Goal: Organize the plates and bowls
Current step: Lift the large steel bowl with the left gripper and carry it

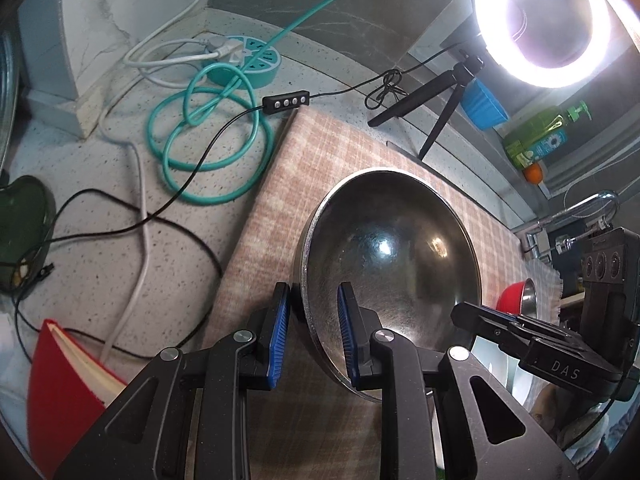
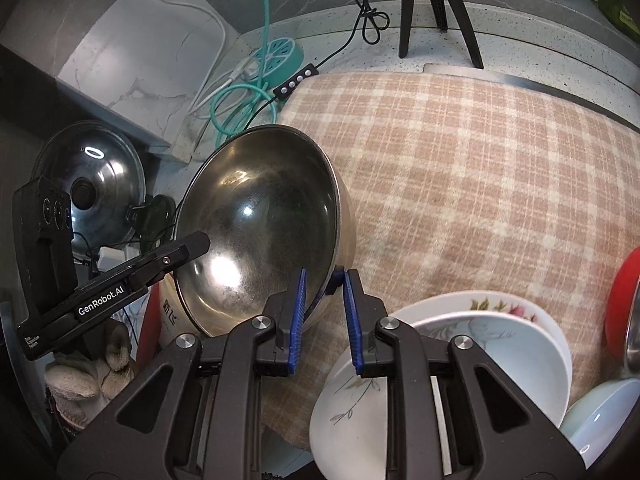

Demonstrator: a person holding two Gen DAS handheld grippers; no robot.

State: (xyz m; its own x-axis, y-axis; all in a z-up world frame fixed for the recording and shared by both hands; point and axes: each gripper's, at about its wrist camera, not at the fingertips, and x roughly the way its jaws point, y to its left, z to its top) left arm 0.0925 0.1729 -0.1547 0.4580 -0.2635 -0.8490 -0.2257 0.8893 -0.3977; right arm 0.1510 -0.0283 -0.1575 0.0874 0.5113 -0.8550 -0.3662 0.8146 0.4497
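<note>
A large steel bowl [image 1: 392, 256] is held tilted above the checked cloth [image 1: 320, 152]. My left gripper [image 1: 314, 300] has its blue pads on either side of the bowl's left rim, shut on it. My right gripper [image 2: 324, 286] is shut on the opposite rim of the same bowl [image 2: 260, 224]. Each gripper shows in the other's view: the right gripper [image 1: 464, 312] and the left gripper [image 2: 200, 240]. White flowered bowls [image 2: 480, 344] are stacked under my right gripper. A red bowl [image 2: 620, 304] sits at the right edge.
Teal and white cables [image 1: 208, 140] and a teal power strip [image 1: 248, 60] lie on the speckled counter. A ring light on a tripod [image 1: 544, 20] stands at the back. A red book [image 1: 68, 392] is at the left, a pot lid [image 2: 96, 180] beyond it.
</note>
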